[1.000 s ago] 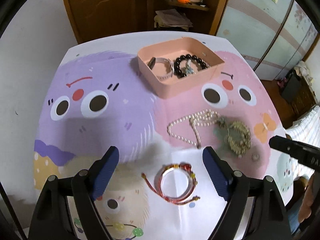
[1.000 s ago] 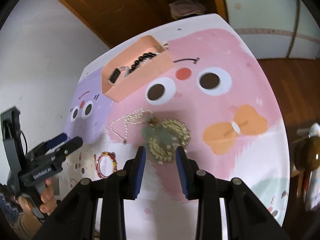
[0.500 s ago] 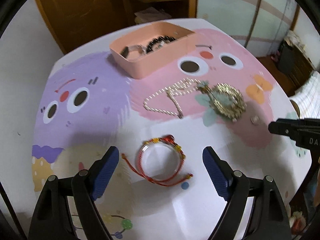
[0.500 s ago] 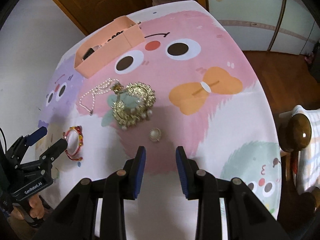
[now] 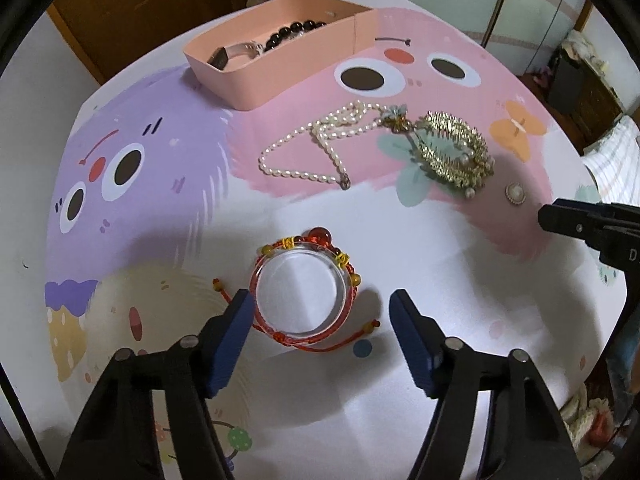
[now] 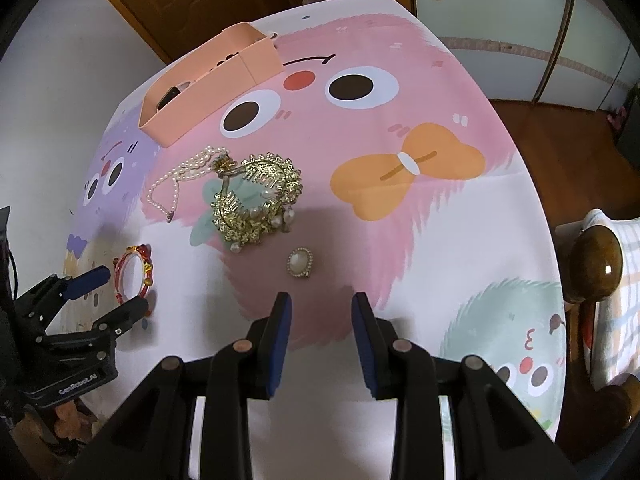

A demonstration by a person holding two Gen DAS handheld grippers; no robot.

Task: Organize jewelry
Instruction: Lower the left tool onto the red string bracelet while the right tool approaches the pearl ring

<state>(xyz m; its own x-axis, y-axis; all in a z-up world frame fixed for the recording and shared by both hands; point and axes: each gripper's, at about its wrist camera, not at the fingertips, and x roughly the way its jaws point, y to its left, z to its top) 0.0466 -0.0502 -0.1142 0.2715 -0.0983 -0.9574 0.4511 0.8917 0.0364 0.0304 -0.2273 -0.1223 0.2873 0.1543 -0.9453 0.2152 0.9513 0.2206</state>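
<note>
A red cord bracelet around a clear bangle (image 5: 304,292) lies on the cartoon cloth. My left gripper (image 5: 322,304) is open with its jaws either side of the bracelet's near part. Beyond lie a pearl necklace (image 5: 316,148), a gold hair ornament (image 5: 452,152) and a pearl ring (image 5: 515,193). A pink box (image 5: 276,68) at the far side holds a black bead bracelet (image 5: 292,34) and a watch (image 5: 236,52). My right gripper (image 6: 320,304) is open, just short of the ring (image 6: 300,263). The bracelet (image 6: 134,276) shows between the left gripper's fingers (image 6: 86,280) there.
The round table's near and right edges (image 6: 536,208) drop to a wooden floor. A wooden chair knob (image 6: 596,264) and checked fabric stand at the right. A wooden door and shelf lie behind the table.
My left gripper has moved forward and down, so the red bracelet now lies between its jaws. My right gripper has moved closer to the pearl ring.
</note>
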